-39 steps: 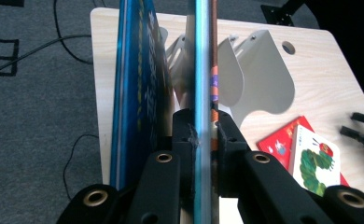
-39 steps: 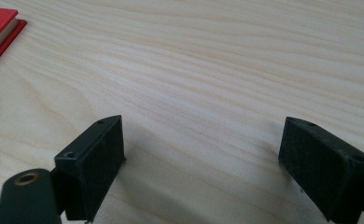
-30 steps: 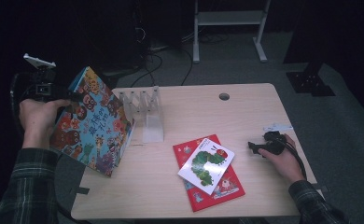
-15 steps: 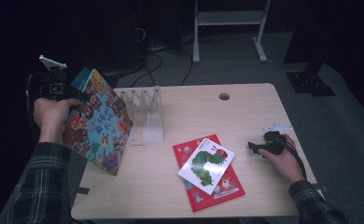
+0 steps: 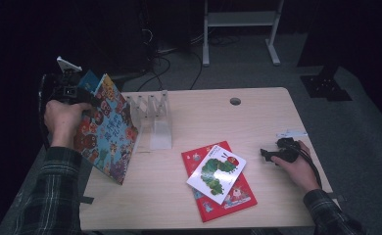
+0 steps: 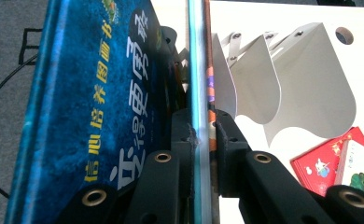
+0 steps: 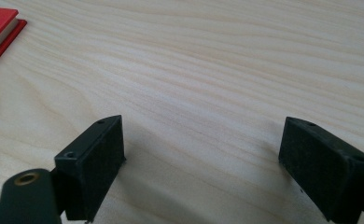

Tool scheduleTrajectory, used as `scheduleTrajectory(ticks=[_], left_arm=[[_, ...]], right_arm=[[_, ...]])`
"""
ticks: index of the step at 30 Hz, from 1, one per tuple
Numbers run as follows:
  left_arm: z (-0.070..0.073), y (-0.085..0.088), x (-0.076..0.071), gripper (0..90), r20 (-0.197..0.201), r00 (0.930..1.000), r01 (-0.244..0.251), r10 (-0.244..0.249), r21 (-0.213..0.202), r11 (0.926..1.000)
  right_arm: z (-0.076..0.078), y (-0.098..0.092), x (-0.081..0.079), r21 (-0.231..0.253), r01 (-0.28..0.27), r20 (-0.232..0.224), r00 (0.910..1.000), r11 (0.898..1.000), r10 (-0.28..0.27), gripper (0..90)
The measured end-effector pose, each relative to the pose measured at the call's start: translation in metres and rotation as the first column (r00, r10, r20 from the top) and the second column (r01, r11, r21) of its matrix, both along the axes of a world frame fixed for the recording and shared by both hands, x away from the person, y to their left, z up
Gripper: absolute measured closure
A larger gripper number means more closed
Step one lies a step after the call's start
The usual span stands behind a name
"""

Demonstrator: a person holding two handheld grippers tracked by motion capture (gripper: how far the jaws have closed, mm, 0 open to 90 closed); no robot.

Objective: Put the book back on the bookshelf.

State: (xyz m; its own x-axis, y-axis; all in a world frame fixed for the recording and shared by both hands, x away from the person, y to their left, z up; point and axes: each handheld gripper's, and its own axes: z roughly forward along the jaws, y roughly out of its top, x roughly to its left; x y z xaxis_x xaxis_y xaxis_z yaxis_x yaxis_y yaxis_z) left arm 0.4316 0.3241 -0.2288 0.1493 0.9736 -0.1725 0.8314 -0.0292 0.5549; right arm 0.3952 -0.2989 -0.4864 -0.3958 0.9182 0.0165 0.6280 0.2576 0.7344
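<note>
A blue picture book (image 5: 108, 134) hangs tilted over the table's left edge, with my left gripper (image 5: 74, 92) shut on its upper edge. In the left gripper view the black jaws (image 6: 199, 135) pinch the book's (image 6: 91, 107) thin edge, and the metal book rack (image 6: 283, 88) stands just beyond. The rack (image 5: 152, 117) sits on the table right of the book. A white caterpillar book (image 5: 217, 172) lies on a red book (image 5: 228, 198) near the front middle. My right gripper (image 5: 268, 154) rests on the table at the right, open, with bare wood between its pads (image 7: 98, 163).
The wooden table (image 5: 257, 117) has a round cable hole (image 5: 235, 101) at the back. A small white slip (image 5: 292, 133) lies near the right hand. Cables and a white stand frame (image 5: 240, 19) sit on the floor behind; a black base (image 5: 326, 85) is at the right.
The left hand has carried the blue book to the right, closer to the metal rack, and a little lower. The right gripper has stayed put.
</note>
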Motion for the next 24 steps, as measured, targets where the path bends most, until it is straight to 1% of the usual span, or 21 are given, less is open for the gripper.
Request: scheduleTrajectory(ticks=[2,5,6,9,10,11,12,13,15,17,24], left_arm=[[0.000,0.000,0.000,79.8,0.005,1.0000,0.003,-0.003,0.003,1.0000],[0.000,0.000,-0.001,79.7,0.013,0.9999,0.003,-0.003,-0.004,1.0000],[0.001,0.001,-0.001,79.7,0.025,0.9997,0.004,-0.004,-0.009,0.9999],[0.007,0.006,-0.005,78.6,0.075,0.9970,-0.011,0.015,-0.051,0.9987],[0.010,0.007,-0.007,78.6,0.090,0.9957,-0.016,0.021,-0.054,0.9984],[0.013,0.007,-0.009,78.5,0.096,0.9952,-0.013,0.017,-0.041,0.9991],[0.015,0.008,-0.010,78.3,0.105,0.9943,-0.015,0.019,-0.041,0.9990],[0.016,0.009,-0.011,77.7,0.112,0.9934,-0.016,0.022,-0.052,0.9985],[0.019,0.011,-0.014,77.7,0.131,0.9913,-0.002,0.014,-0.088,0.9961],[0.021,0.010,-0.017,77.7,0.147,0.9891,0.004,0.008,-0.081,0.9967],[0.023,0.003,-0.024,75.5,0.185,0.9826,0.036,-0.019,-0.091,0.9952]], right_arm=[[0.000,0.000,0.000,0.000,-0.001,0.000,1.0000,1.000,0.001,12.9],[0.000,0.000,0.000,0.000,-0.001,0.000,1.0000,1.000,0.001,12.9],[0.000,0.000,0.000,0.000,-0.001,-0.001,1.0000,1.000,0.001,12.9],[0.000,0.000,0.000,0.000,-0.001,-0.001,1.0000,1.000,0.001,12.9],[0.000,0.000,0.000,0.000,-0.002,0.000,1.0000,1.000,0.002,12.9],[0.000,0.000,0.000,0.000,-0.002,0.000,1.0000,1.000,0.002,12.9],[0.000,0.000,0.000,-0.001,-0.002,0.000,1.0000,1.000,0.002,12.9],[0.000,0.000,0.000,0.000,-0.002,-0.001,1.0000,1.000,0.002,12.9],[0.000,0.000,0.000,0.000,-0.002,0.000,1.0000,1.000,0.002,12.9],[0.000,0.000,0.000,0.000,-0.002,0.000,1.0000,1.000,0.002,12.9],[0.000,0.000,0.000,0.000,-0.002,0.000,1.0000,1.000,0.002,12.9]])
